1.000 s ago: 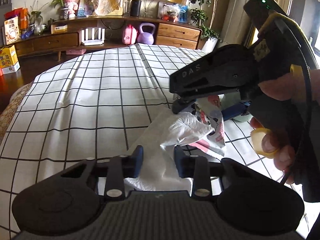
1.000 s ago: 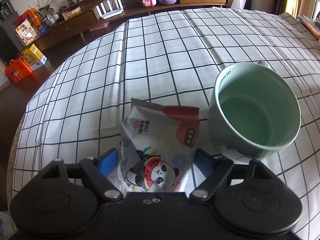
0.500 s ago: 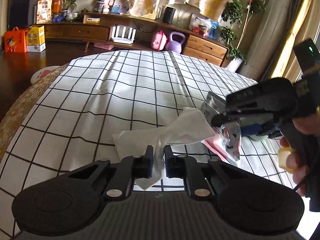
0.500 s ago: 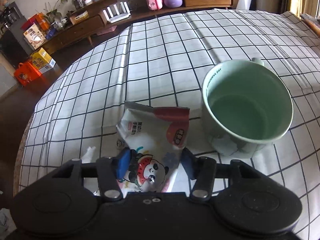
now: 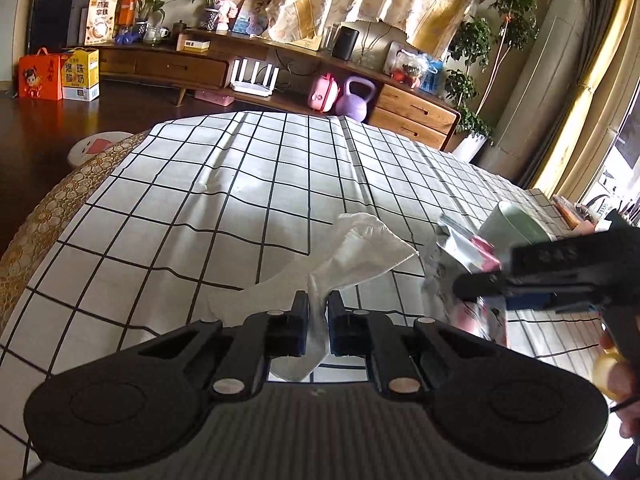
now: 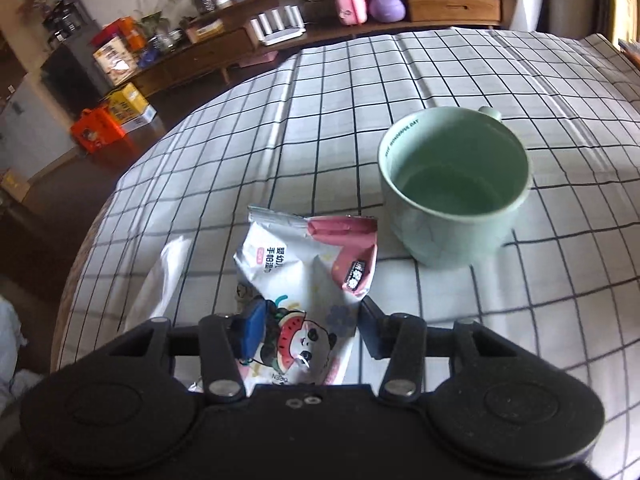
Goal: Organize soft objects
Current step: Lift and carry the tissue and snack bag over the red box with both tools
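While the left gripper [image 5: 318, 320] pinches the tissue [image 5: 352, 252] at lower centre, the right gripper [image 6: 308, 330] has just been closing and now clamps the wipes pack [image 6: 304, 280], mug [image 6: 456, 188] upper right.

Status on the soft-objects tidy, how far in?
Early. Done: nothing looks put away yet. In hand: left hand-held gripper is shut on the white wipe; right hand-held gripper has been closing around the wipes packet. Left: placing both; the green mug stands beside them, empty.
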### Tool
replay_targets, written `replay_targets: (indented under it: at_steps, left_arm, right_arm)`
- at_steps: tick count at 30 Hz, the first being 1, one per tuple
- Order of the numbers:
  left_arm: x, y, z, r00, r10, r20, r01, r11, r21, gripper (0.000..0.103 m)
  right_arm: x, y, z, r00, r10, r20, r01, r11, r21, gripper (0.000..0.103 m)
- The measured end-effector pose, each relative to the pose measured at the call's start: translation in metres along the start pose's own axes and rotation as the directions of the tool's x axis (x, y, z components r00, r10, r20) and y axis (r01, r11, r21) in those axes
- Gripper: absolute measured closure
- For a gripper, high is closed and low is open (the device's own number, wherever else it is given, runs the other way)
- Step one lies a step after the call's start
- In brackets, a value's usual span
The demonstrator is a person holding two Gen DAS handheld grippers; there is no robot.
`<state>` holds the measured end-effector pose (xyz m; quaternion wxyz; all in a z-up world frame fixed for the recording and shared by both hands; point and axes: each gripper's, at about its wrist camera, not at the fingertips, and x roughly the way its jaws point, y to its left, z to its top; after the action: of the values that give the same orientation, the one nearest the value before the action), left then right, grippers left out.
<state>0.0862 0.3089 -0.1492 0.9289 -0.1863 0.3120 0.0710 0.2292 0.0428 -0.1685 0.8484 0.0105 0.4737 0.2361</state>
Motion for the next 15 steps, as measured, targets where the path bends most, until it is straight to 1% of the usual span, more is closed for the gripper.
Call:
replay_targets:
  at_steps: [4,9,15]
  left_arm:
    - [-0.007,-0.006,-0.002,1.000,-0.002,-0.009,0.001,1.000,-0.013,0.093]
    - [-0.024,-0.021,-0.006,1.000,-0.016,0.007,0.016,1.000,-0.008,0.094]
    - [-0.044,-0.049,-0.007,0.998,-0.066,0.014,0.066,0.998,0.002,0.094]
  right_arm:
    - [-0.022,-0.010,-0.011,0.999,0.038,-0.002,-0.038,0.999,-0.016,0.056]
    - [-0.052,-0.028,-0.025,0.998,0.065,0.010,-0.065,0.998,-0.028,0.056]
    - [-0.086,-0.055,-0.037,0.997,0.068,0.032,-0.068,0.998,-0.013,0.056]
